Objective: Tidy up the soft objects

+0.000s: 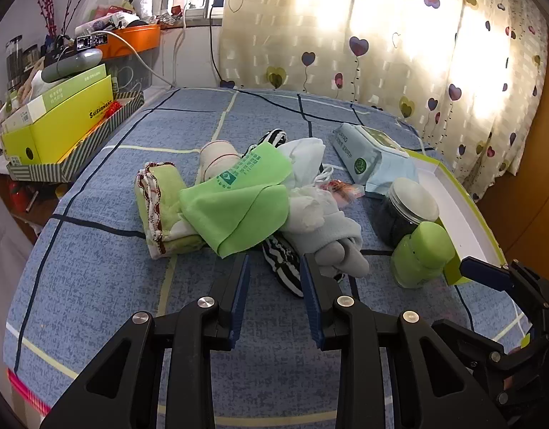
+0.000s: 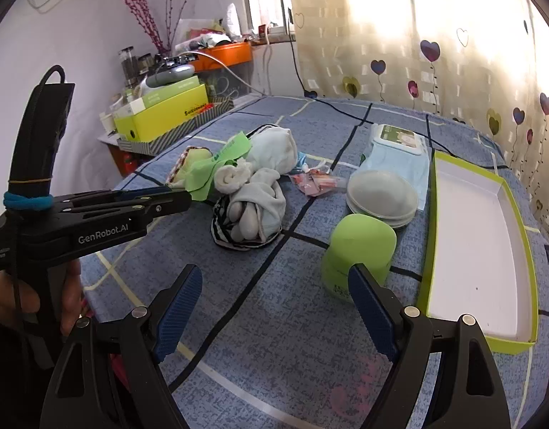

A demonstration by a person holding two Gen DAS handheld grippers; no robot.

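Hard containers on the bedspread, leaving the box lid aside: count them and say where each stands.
2. The green bottle stands nearest, beside the box lid; the clear jar stands just behind it. The cloth pile may hide others.

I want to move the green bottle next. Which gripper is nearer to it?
Right. The right gripper is open just in front of the green bottle, one finger beside it. The left gripper sits at the sock pile, off to the bottle's side.

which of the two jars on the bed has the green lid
The green jar, the one closest to the right gripper, just beside the open box. The other jar, farther back, is clear with dark contents and a pale see-through lid.
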